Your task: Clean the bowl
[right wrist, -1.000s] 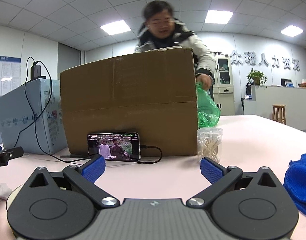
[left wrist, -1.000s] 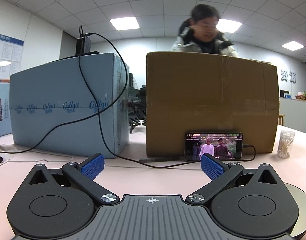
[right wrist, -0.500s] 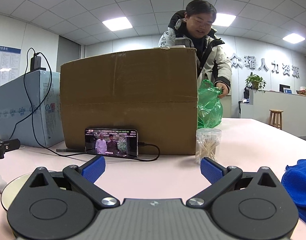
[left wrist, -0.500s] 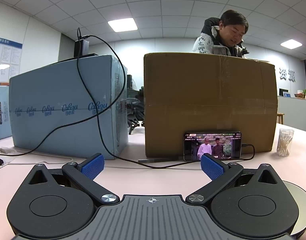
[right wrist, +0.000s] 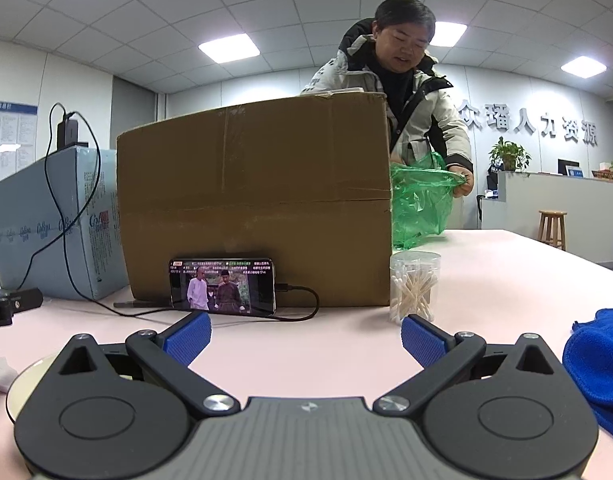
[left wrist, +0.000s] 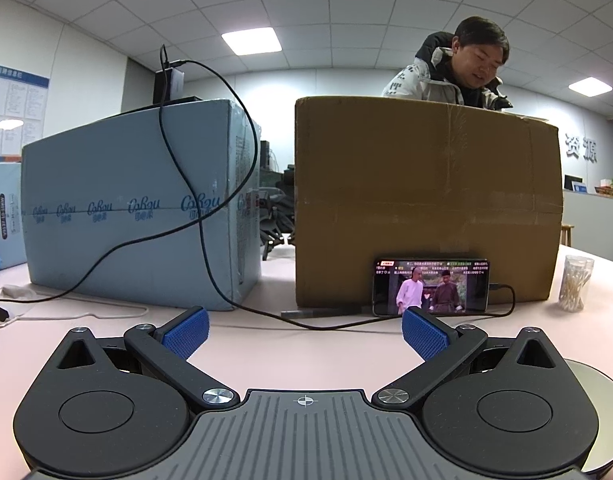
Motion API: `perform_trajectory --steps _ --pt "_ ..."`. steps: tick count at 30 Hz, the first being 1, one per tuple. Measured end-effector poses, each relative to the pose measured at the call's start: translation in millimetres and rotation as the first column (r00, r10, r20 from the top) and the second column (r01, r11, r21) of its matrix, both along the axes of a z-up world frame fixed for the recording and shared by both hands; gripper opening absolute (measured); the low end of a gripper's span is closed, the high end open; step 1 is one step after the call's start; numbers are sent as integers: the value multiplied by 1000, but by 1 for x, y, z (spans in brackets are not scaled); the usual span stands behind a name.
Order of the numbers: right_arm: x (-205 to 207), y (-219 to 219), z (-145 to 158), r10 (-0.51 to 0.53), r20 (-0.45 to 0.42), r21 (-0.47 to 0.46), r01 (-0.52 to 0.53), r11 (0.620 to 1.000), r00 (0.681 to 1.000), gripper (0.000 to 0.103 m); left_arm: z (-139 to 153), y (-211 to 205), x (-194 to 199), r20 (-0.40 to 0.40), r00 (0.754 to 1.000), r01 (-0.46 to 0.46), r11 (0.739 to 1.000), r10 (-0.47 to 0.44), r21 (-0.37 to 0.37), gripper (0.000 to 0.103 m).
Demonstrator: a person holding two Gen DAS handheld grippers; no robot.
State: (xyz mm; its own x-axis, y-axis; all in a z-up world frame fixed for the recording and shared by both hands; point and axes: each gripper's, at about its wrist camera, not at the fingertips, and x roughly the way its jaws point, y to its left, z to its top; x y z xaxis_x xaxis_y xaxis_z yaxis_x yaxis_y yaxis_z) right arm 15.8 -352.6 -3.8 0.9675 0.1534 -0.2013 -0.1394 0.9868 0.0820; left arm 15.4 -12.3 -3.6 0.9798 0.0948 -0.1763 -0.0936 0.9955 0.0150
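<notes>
The pale pink surface [left wrist: 306, 344] carries everything, and the biggest thing on it is a brown cardboard box [left wrist: 426, 200] standing upright, with a light blue printed carton [left wrist: 126, 200] well apart to its left. A person in a pale jacket [right wrist: 410, 92] stands behind the brown box and holds a green plastic bag [right wrist: 420, 196] at its right end. A blue cloth [right wrist: 598, 364] lies bunched at the right edge of the right wrist view. The round cream-white bowl [left wrist: 598, 392] sits low between the two tools, mostly hidden: its rim shows beside the right edge of the left tongs [left wrist: 305, 330] and beside the left edge of the right tongs [right wrist: 305, 330]. Both pairs of tongs are spread wide with nothing between their blue pads. A black smartphone [right wrist: 222, 286] leans against the box with its screen lit, a black cable [right wrist: 302, 308] plugged into it, and a clear jar of cotton swabs [right wrist: 413, 286] stands near the box's right corner.
</notes>
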Motion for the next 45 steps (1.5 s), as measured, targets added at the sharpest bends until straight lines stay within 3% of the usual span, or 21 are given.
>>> perform_trajectory --steps 12,17,45 --pt "-5 -1 -2 -17 19 0 17 1000 1000 103 1 3 -5 35 998 -58 998 58 -12 103" --pt "-4 0 -1 -21 18 -5 21 1000 1000 103 1 -4 -9 59 997 -47 998 45 29 103" --pt "-1 -4 -3 -14 -5 3 14 1000 1000 103 2 -5 -12 75 997 -31 999 29 31 103"
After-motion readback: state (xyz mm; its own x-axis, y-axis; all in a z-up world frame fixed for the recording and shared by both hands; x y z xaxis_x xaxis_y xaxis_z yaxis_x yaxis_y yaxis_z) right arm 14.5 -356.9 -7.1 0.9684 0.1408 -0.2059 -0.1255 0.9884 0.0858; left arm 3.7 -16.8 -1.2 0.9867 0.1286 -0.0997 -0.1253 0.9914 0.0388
